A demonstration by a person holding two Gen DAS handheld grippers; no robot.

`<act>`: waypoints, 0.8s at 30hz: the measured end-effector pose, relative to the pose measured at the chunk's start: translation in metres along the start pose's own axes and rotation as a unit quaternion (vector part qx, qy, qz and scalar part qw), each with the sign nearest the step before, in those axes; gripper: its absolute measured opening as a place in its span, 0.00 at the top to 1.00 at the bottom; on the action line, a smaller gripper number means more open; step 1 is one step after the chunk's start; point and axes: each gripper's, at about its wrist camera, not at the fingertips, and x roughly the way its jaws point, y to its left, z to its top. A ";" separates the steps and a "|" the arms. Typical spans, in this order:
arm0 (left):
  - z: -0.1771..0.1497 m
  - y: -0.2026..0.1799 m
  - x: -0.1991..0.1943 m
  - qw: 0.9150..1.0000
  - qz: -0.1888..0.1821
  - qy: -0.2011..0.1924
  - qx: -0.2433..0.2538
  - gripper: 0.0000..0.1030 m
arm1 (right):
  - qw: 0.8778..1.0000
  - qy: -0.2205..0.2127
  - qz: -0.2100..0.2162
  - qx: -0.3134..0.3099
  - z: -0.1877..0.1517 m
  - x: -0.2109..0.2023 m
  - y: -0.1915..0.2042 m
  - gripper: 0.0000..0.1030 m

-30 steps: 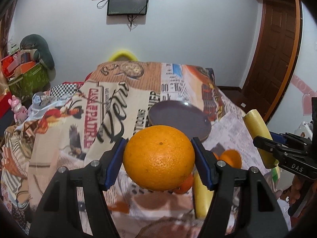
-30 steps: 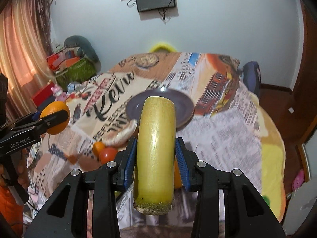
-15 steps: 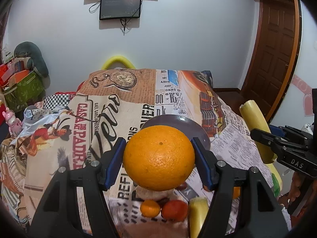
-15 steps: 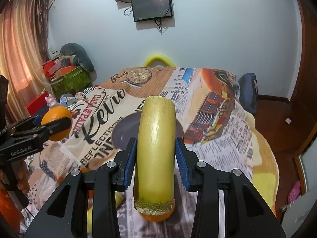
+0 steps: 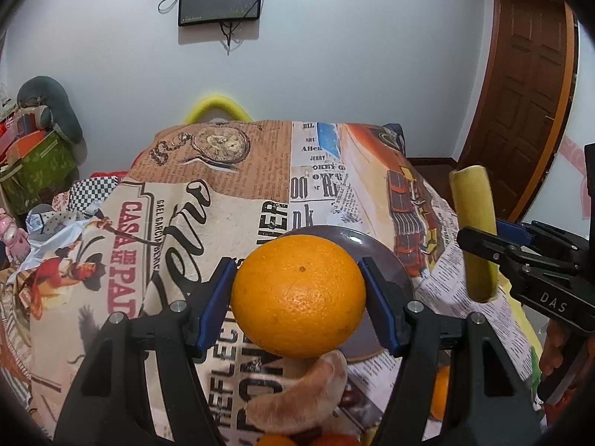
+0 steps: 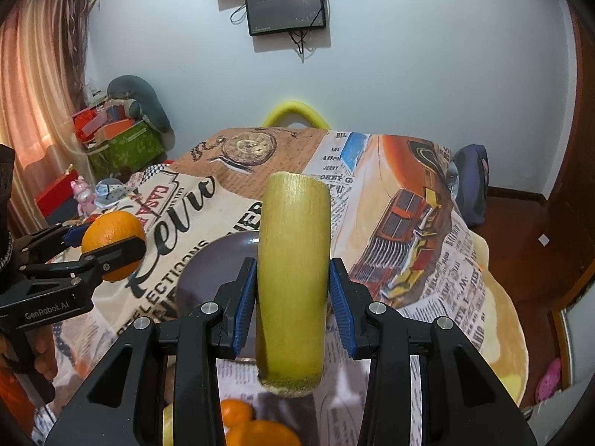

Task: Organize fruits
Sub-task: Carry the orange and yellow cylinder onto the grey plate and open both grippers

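My left gripper (image 5: 299,297) is shut on a large orange (image 5: 297,295) and holds it in the air over the near edge of a dark purple plate (image 5: 386,256). My right gripper (image 6: 293,303) is shut on a yellow-green cut stalk (image 6: 293,260), held upright above the plate (image 6: 208,264). The stalk (image 5: 474,230) and right gripper (image 5: 494,245) show at the right in the left wrist view. The orange (image 6: 113,245) and left gripper (image 6: 108,249) show at the left in the right wrist view. The plate looks empty where it shows.
The table wears a newspaper-print cloth (image 5: 223,200). A pinkish curved fruit (image 5: 301,397) and small oranges (image 6: 238,414) lie at its near edge below the grippers. Clutter with a green box (image 6: 122,148) stands at the left, a wooden door (image 5: 520,93) at the right.
Both grippers have risen and moved forward toward the plate, each still gripping its fruit. The loose fruits on the cloth have slid down toward the bottom of both views.
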 end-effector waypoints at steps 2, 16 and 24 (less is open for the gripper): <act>0.003 0.001 0.012 1.000 0.001 0.008 -0.001 0.36 | 1.000 0.006 0.001 -0.003 0.002 0.009 -0.003 0.66; 0.002 0.004 0.089 0.997 0.003 0.076 0.018 0.36 | 0.995 0.090 0.027 -0.031 0.005 0.087 -0.011 0.67; -0.003 0.012 0.117 0.994 0.005 0.111 0.016 0.36 | 0.990 0.120 0.044 -0.053 0.008 0.113 -0.006 0.67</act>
